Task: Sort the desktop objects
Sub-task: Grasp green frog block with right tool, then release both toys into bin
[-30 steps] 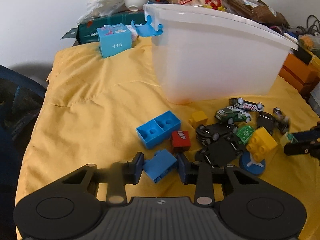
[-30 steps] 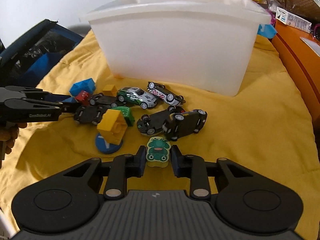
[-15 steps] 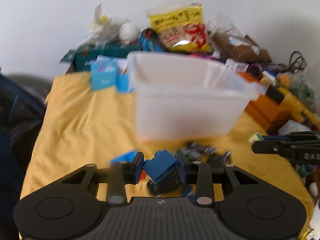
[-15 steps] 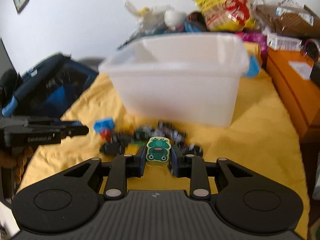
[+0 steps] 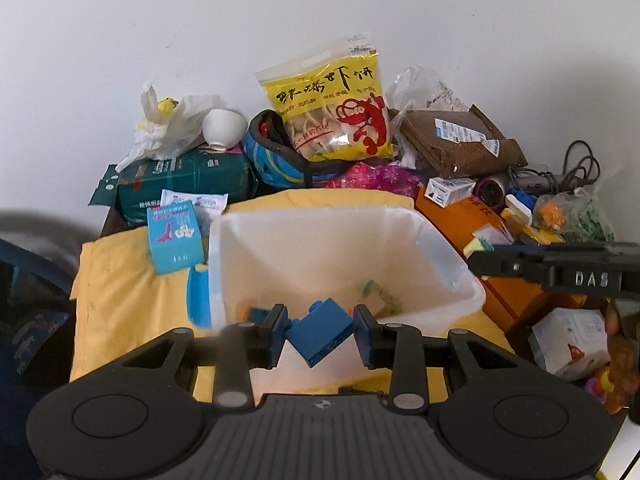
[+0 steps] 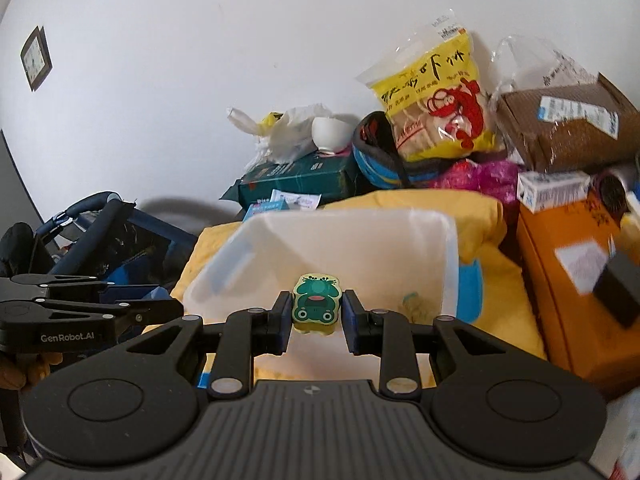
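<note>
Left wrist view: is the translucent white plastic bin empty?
No, the translucent white plastic bin already holds a few small items on its floor, beyond the blue toy brick clamped in the left gripper.

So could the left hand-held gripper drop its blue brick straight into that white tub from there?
Probably yes. The left hand-held gripper holds the blue brick over the near rim of the open white tub, with no lid and nothing between; easing slightly forward would make it surer.

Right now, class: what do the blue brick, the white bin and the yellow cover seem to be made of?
Blue brick: likely hard moulded plastic, with a smooth sheen and a stud. White bin: thin translucent plastic; light glows through its walls. Yellow cover: matte woven cloth, by its wrinkles.
</note>
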`<state>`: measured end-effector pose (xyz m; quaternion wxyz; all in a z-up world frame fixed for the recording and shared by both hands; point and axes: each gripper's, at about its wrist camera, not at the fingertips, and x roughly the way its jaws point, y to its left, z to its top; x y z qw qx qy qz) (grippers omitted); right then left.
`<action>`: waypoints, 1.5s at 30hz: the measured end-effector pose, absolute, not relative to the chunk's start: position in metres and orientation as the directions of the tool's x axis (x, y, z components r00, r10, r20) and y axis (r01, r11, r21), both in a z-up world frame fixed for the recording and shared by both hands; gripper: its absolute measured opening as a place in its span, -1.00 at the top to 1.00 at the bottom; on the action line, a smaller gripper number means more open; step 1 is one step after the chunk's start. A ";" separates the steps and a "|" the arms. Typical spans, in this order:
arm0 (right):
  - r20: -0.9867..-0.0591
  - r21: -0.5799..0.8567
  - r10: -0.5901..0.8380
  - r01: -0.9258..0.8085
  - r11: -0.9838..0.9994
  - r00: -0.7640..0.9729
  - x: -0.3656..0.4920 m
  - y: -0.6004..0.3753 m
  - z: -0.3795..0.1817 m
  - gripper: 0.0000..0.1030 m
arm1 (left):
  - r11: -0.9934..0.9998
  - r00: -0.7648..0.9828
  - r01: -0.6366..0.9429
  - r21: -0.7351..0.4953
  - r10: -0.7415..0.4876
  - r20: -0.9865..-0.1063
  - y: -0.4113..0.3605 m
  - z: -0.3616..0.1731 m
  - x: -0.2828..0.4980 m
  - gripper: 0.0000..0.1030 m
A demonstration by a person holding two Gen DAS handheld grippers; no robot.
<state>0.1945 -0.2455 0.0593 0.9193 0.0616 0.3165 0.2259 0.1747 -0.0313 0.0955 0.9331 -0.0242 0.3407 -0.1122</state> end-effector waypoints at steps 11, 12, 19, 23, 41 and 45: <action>-0.619 0.266 0.444 -0.360 0.894 0.648 0.253 -0.252 0.075 0.43 | 0.975 0.692 0.188 -0.118 -0.217 -0.688 -0.030 0.103 0.220 0.23; -0.628 0.261 0.443 -0.362 0.895 0.640 0.256 -0.251 0.074 0.43 | 0.975 0.686 0.187 -0.118 -0.215 -0.695 -0.029 0.103 0.225 0.23; -0.689 0.247 0.428 -0.366 0.897 0.585 0.277 -0.240 0.065 0.43 | 0.973 0.621 0.156 -0.173 -0.233 -0.749 -0.026 0.092 0.254 0.23; -0.733 0.246 0.412 -0.353 0.903 0.542 0.288 -0.236 0.056 0.42 | 0.974 0.594 0.142 -0.179 -0.228 -0.771 -0.027 0.086 0.264 0.23; -0.720 0.172 0.386 -0.390 0.904 0.576 0.277 -0.229 0.051 -0.19 | 0.974 0.643 0.140 -0.176 -0.225 -0.732 -0.025 0.079 0.241 -0.14; -0.663 0.164 0.408 -0.411 0.897 0.627 0.239 -0.239 0.053 -0.21 | 0.964 0.687 0.199 -0.175 -0.264 -0.677 -0.032 0.063 0.184 -0.21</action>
